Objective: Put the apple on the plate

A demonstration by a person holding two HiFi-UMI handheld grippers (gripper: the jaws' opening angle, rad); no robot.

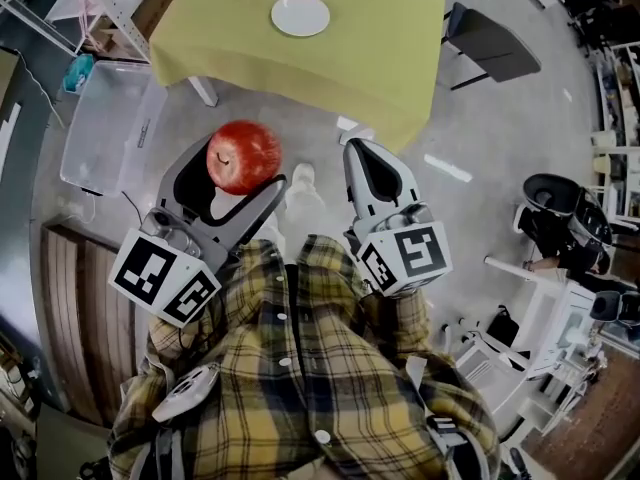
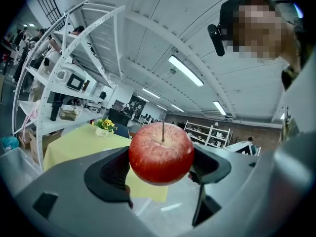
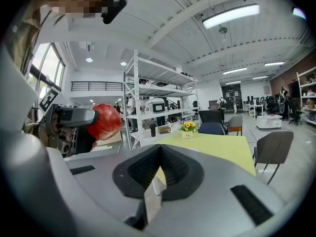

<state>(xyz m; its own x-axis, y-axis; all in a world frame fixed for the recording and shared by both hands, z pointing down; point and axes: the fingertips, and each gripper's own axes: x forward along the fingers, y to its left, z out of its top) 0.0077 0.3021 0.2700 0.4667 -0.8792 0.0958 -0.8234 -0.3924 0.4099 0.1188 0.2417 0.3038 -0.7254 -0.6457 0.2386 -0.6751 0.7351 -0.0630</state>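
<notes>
A red apple (image 1: 243,156) sits between the jaws of my left gripper (image 1: 240,173), which is shut on it; in the left gripper view the apple (image 2: 161,152) shows stem up between the black pads. The same apple (image 3: 104,121) appears at the left of the right gripper view. My right gripper (image 1: 367,158) is shut with nothing in it, its jaws meeting at the tips (image 3: 157,154). A white plate (image 1: 300,14) lies on the yellow-green tablecloth of the table (image 1: 380,58) ahead, well beyond both grippers. Both grippers are held over the floor, short of the table.
A dark chair (image 1: 490,43) stands right of the table. A clear plastic bin (image 1: 105,128) sits on the floor at left. White shelving (image 2: 64,83) and a small flower pot (image 3: 187,128) on the table show in the gripper views. Equipment crowds the right side (image 1: 560,228).
</notes>
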